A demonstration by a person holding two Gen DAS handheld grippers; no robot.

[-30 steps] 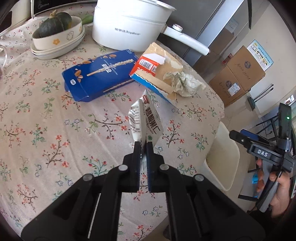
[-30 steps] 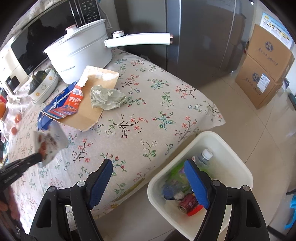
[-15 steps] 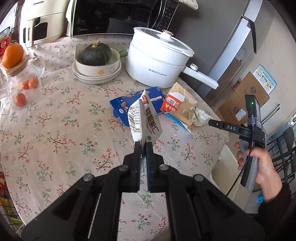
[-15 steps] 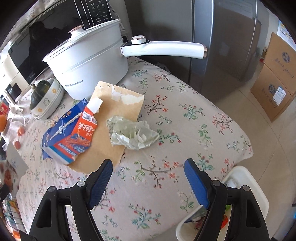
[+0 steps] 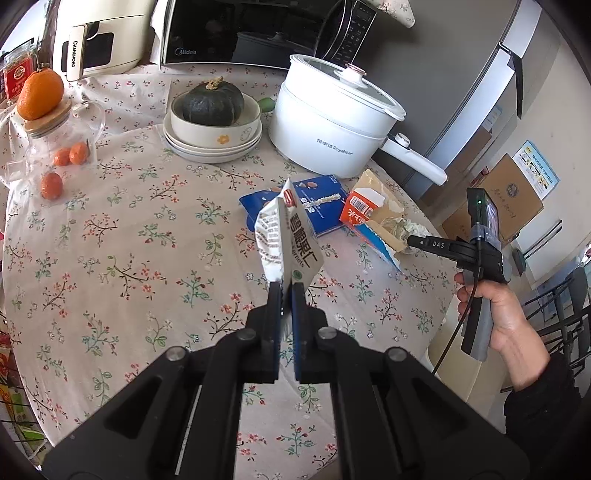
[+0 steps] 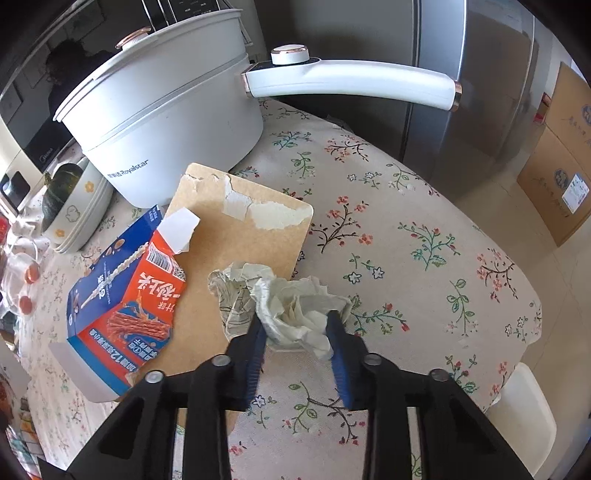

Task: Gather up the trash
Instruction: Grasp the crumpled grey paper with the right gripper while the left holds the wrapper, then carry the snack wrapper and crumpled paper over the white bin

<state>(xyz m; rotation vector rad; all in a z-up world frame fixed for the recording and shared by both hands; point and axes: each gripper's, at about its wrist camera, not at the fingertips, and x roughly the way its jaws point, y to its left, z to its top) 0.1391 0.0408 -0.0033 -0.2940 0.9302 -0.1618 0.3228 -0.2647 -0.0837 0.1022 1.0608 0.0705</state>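
On a round kitchen table (image 5: pixel 122 236) spread with a floral cloth, the left gripper (image 5: pixel 286 291) holds a flattened white snack wrapper (image 5: pixel 286 236) upright above the tabletop, its jaws pressed together on the wrapper's lower edge. At the table's edge the right gripper (image 6: pixel 297 325) reaches down over a crumpled paper wad (image 6: pixel 291 306), its jaws closing with the wad between them and both blue pads (image 6: pixel 255 358) already against the paper. The wad lies partly on a torn brown cardboard sheet (image 6: pixel 236 236) and partly on the cloth. Beside it, on the same cardboard, rests an opened orange-and-blue snack box (image 6: pixel 125 314), with a flat blue box (image 5: pixel 321 206) lying just behind it. A white electric pot (image 6: pixel 166 110) stands beyond the cardboard, its long handle (image 6: pixel 351 81) jutting out past the table's edge toward a grey refrigerator (image 6: pixel 461 74). Farther back sit a dark green squash (image 5: pixel 212 103) in a stack of bowls (image 5: pixel 214 140), a glass jar (image 5: pixel 55 147) topped with an orange (image 5: pixel 40 94), and a microwave (image 5: pixel 258 33). In the left wrist view a person's hand (image 5: pixel 506 317) in a dark sleeve grips the handle of the right gripper. A white bin (image 6: pixel 521 410) shows below the table's rim.
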